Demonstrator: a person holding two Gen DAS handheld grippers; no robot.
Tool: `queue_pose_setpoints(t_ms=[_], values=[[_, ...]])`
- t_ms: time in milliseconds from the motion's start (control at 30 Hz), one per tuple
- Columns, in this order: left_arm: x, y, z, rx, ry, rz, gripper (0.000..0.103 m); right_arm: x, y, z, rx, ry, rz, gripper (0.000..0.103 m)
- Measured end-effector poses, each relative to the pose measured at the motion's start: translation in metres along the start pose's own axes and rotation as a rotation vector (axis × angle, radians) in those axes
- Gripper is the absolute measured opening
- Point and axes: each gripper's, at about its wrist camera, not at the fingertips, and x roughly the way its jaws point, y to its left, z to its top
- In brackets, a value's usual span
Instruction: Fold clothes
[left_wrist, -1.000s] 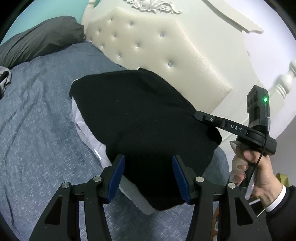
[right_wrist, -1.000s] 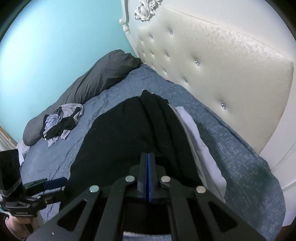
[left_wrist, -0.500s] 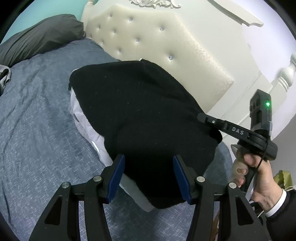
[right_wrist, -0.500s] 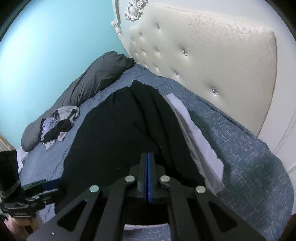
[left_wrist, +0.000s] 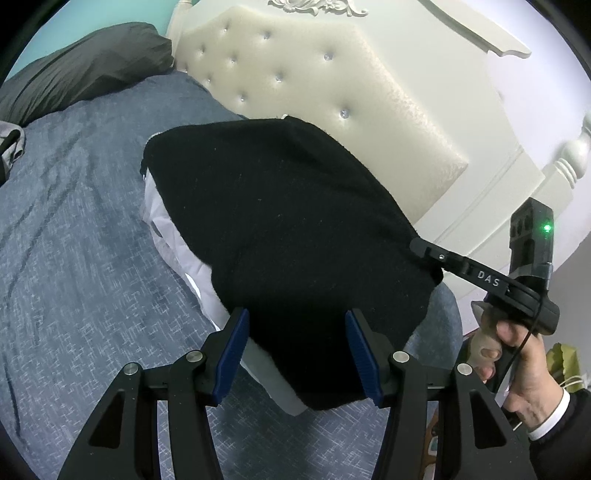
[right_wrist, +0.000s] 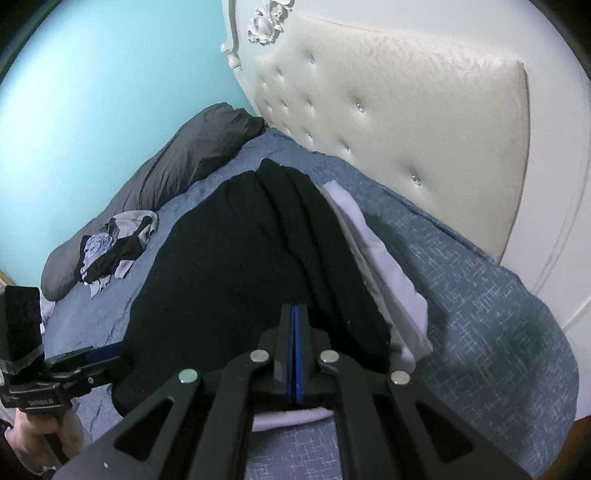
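Left wrist view is showing the left hand-held gripper (left_wrist: 297, 347) hovering with its blue pads standing apart, gripping nothing, over the near edge of a black garment (left_wrist: 288, 229). The garment is lying folded on top of a white garment (left_wrist: 173, 236), both resting on a bed (left_wrist: 81, 236) covered in blue-grey patterned bedding, close to the headboard. At the right of this view a hand (left_wrist: 517, 365) is holding the right hand-held gripper (left_wrist: 419, 245), whose tip is meeting the black garment's edge; whether cloth is caught there is hard to tell.

In the right wrist view its two pads are sitting pressed flat together (right_wrist: 294, 354) above the black garment (right_wrist: 251, 273).

The cream tufted headboard (right_wrist: 406, 129), studded with small shiny buttons and topped by white carved trim, is running along the bed's side. A turquoise wall (right_wrist: 110, 81) is standing behind a dark grey pillow (right_wrist: 192, 155), and a loose heap of clothes (right_wrist: 114, 247) is lying beside it.
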Motion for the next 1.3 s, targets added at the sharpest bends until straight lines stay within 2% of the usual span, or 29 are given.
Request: queue_pose_setpoints(t_ms=[400, 567, 867, 967, 1033, 1100, 1167, 1300], values=[[-0.021, -0.006, 0.007, 0.013, -0.027, 0.019, 0.058, -0.028, 0.016, 0.008, 0.022, -0.05, -0.011, 0.002], [-0.033, -0.011, 0.011, 0.02, -0.043, 0.025, 0.063, -0.036, 0.027, 0.009, 0.014, -0.057, -0.014, 0.002], [-0.051, -0.017, 0.013, 0.031, -0.063, 0.029, 0.066, -0.048, 0.043, 0.011, -0.003, -0.06, -0.023, 0.004], [-0.058, -0.019, 0.013, 0.035, -0.07, 0.031, 0.07, -0.052, 0.046, 0.012, -0.005, -0.064, -0.029, 0.008], [-0.061, -0.019, 0.014, 0.037, -0.076, 0.036, 0.072, -0.055, 0.049, 0.013, -0.01, -0.066, -0.029, 0.017], [-0.064, -0.021, 0.014, 0.039, -0.083, 0.04, 0.074, -0.058, 0.053, 0.013, -0.015, -0.071, -0.027, 0.019], [-0.069, -0.023, 0.014, 0.042, -0.091, 0.043, 0.083, -0.061, 0.057, 0.013, -0.019, -0.074, -0.028, 0.021], [-0.079, -0.025, 0.015, 0.046, -0.112, 0.054, 0.088, -0.066, 0.064, 0.012, -0.022, -0.078, -0.039, 0.028]])
